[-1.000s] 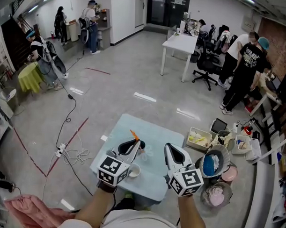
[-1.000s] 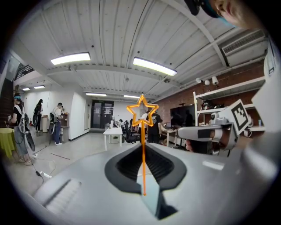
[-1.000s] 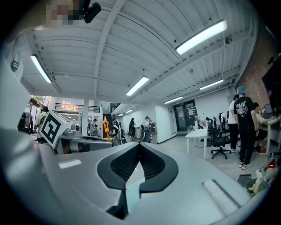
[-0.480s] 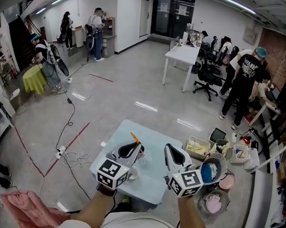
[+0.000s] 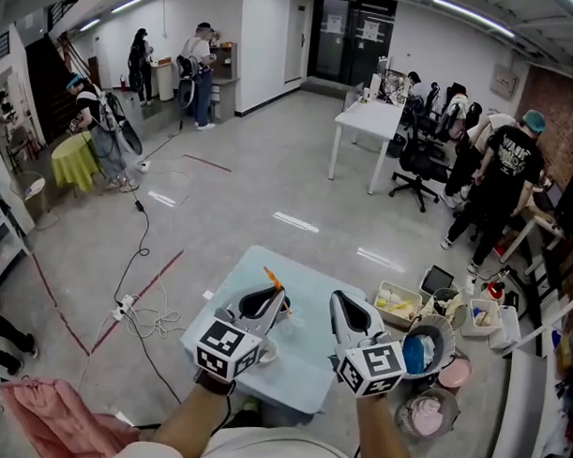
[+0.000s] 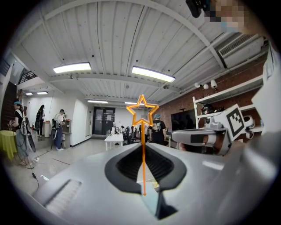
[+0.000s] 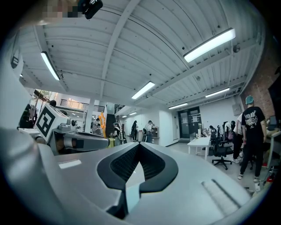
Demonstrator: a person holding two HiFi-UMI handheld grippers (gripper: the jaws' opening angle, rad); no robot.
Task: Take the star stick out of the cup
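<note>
The lift looks all but done: the left gripper [image 6: 143, 147] is clamped on the star stick [image 6: 142, 132], with the star at 12 o'clock above the jaws. The stick's lower end shows bare between them, so I judge it clear of the cup [image 5: 267, 347], which sits on the table [image 5: 313, 271] at 6 o'clock from the stick. At most, setting it down remains. The right gripper [image 7: 139, 146], at 3 o'clock, is closed on nothing. No brand or writing is legible; the 2 cubes [image 5: 228, 348] carry only square patterns.

View tipped up (slightly), far doors [image 5: 354, 38] fuller, table [image 5: 308, 271] lower in frame
</note>
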